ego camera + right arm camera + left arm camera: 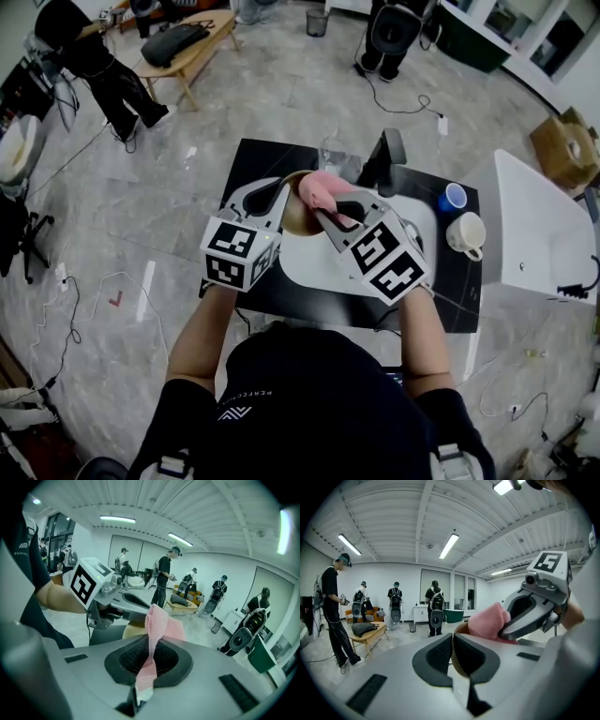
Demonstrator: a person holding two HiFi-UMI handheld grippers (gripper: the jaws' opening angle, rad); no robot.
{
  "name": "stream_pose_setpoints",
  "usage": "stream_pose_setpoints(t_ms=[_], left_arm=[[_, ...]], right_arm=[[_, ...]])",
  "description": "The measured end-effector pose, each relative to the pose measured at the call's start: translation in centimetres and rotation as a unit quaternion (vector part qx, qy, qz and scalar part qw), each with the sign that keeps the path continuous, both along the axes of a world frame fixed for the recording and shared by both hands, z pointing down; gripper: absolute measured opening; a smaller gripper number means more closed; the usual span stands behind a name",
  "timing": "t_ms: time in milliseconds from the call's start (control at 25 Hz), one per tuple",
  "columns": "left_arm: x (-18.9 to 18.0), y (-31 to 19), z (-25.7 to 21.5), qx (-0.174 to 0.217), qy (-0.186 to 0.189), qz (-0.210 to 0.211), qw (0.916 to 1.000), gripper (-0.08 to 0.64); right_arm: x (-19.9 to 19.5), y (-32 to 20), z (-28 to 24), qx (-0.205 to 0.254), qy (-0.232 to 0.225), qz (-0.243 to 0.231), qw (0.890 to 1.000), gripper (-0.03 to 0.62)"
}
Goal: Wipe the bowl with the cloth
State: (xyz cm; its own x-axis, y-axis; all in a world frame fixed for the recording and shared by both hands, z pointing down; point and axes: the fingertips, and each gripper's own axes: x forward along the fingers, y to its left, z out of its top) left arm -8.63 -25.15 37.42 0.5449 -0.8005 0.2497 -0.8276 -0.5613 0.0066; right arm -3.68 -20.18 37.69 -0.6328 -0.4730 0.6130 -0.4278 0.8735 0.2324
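Note:
A tan bowl is held tilted above the black table, and my left gripper is shut on its rim. The left gripper view shows the bowl's edge pinched between the two dark pads. My right gripper is shut on a pink cloth, which is pressed into the bowl. The cloth runs up out of the shut jaws in the right gripper view, with the bowl and the left gripper just behind it. The bowl's inside is mostly hidden by the cloth.
On the black table lies a white mat. A blue cup and a white mug stand at the right, a clear glass and a black object at the back. A white counter stands to the right.

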Motion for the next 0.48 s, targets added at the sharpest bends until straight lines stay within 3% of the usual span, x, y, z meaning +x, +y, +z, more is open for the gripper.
stream_pose_setpoints(t_ms=[280, 480], left_arm=[[-1.5, -0.5, -0.7, 0.014, -0.011, -0.053, 0.9984, 0.018], [-1.2, -0.4, -2.1, 0.035, -0.011, -0.058, 0.9976, 0.018]], right_arm=[[-0.4, -0.2, -3.3, 0.054, -0.066, 0.005, 0.996, 0.041], [-1.0, -0.1, -2.6, 0.036, -0.074, -0.004, 0.997, 0.041]])
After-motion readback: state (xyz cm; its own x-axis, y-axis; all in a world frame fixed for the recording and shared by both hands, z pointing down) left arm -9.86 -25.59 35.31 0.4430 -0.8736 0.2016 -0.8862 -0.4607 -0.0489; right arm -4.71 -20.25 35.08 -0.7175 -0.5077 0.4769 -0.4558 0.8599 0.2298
